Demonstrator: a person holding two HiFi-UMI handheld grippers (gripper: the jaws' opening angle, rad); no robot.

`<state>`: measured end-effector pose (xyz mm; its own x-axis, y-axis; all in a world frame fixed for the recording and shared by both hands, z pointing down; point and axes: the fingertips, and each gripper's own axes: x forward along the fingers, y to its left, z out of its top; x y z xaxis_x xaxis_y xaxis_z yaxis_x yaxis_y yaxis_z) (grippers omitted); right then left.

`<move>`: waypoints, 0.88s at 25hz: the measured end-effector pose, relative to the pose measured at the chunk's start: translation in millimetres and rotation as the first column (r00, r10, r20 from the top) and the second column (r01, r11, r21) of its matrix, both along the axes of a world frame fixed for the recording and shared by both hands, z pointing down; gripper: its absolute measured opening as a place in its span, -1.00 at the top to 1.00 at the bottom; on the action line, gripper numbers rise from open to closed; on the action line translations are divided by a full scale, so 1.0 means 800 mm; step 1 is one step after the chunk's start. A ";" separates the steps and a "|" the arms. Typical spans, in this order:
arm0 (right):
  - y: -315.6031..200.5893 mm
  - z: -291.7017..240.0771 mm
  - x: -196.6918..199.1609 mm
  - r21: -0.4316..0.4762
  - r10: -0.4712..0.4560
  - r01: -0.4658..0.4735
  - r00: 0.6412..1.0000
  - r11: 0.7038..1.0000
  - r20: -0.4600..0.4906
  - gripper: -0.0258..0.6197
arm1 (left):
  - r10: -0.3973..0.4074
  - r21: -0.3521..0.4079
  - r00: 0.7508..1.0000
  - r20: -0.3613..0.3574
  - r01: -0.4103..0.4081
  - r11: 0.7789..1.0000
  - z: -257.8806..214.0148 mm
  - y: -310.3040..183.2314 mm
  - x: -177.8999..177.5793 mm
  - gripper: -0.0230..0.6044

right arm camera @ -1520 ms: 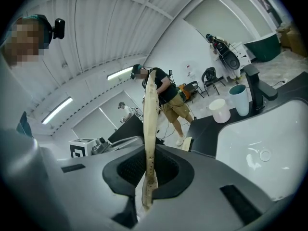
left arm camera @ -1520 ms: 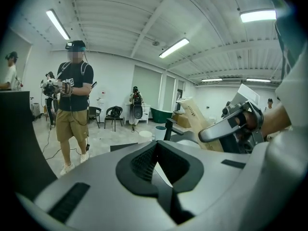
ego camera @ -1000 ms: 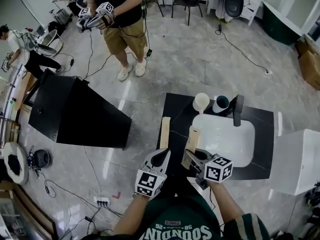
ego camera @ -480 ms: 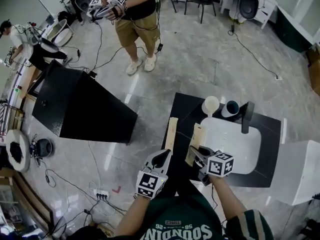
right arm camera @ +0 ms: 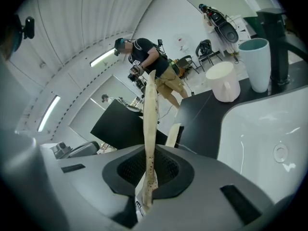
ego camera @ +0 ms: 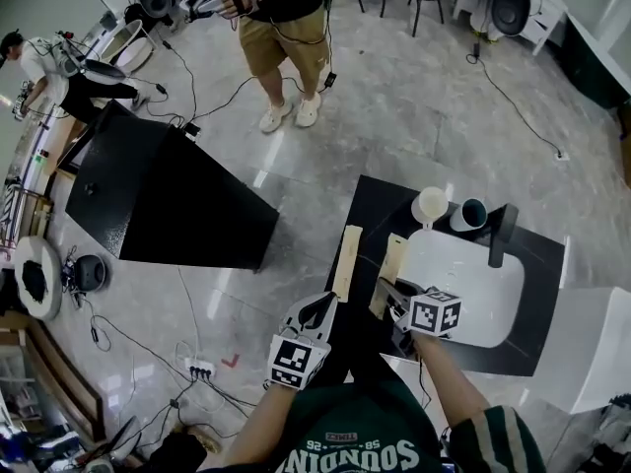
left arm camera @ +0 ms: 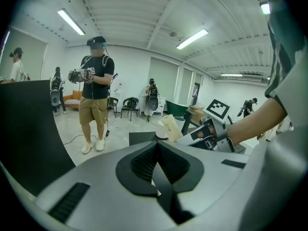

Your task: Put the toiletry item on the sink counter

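**Pack Held Over the Sink Counter**

Since a second ago, the head camera has swung a little, so the black sink counter point(ego camera: 380, 210) now sits further right in the head view. The standing person point(ego camera: 281, 18) is now nearer the top edge. Both grippers keep about the same spots beside the counter.

The right gripper point(ego camera: 389, 289) pinches a flat beige toiletry pack point(ego camera: 394, 262) by one end. Its jaws are squeezed tight on the pack, so it sticks out ahead like a stiff strip. The pack hangs over the dark strip of counter just left of the white basin point(ego camera: 473, 284). I cannot tell if it touches the counter yet. It is likely held by its end so the far end can go down first.

The left gripper point(ego camera: 320, 308) has its jaws pressed together with nothing in them. It waits off the counter's near edge, out of the way.

A second beige pack point(ego camera: 346, 261) already lies along the counter's left edge. A white cup point(ego camera: 430, 205), a teal cup point(ego camera: 467, 214) and a black tap point(ego camera: 501, 235) stand at the far side, well apart from the held pack.
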<state>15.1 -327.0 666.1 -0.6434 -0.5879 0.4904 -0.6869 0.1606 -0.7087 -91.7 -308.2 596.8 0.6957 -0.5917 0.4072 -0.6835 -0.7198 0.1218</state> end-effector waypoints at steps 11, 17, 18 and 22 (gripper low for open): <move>-0.018 0.081 0.001 -0.219 0.076 -0.068 0.997 0.973 0.027 0.77 | -0.052 -0.022 0.998 0.020 0.053 0.998 0.008 -0.009 -0.026 0.89; -0.022 0.115 -0.002 -0.282 0.044 -0.046 0.999 0.958 -0.016 0.77 | -0.065 -0.046 0.997 0.028 0.067 0.997 0.017 -0.007 -0.038 0.89; -0.023 0.119 -0.002 -0.290 0.041 -0.045 0.999 0.956 -0.021 0.77 | -0.069 -0.050 0.997 0.029 0.071 0.996 0.019 -0.008 -0.040 0.89; -0.025 0.130 -0.004 -0.323 0.039 -0.047 0.999 0.945 -0.032 0.76 | -0.087 -0.054 0.996 0.031 0.089 0.995 0.022 -0.011 -0.048 0.89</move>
<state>12.3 -347.1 770.2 -0.6059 -0.4219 0.6744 -0.7064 -0.1046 -0.7001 -130.4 -316.8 614.4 0.6299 -0.6258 0.4600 -0.7474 -0.6495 0.1397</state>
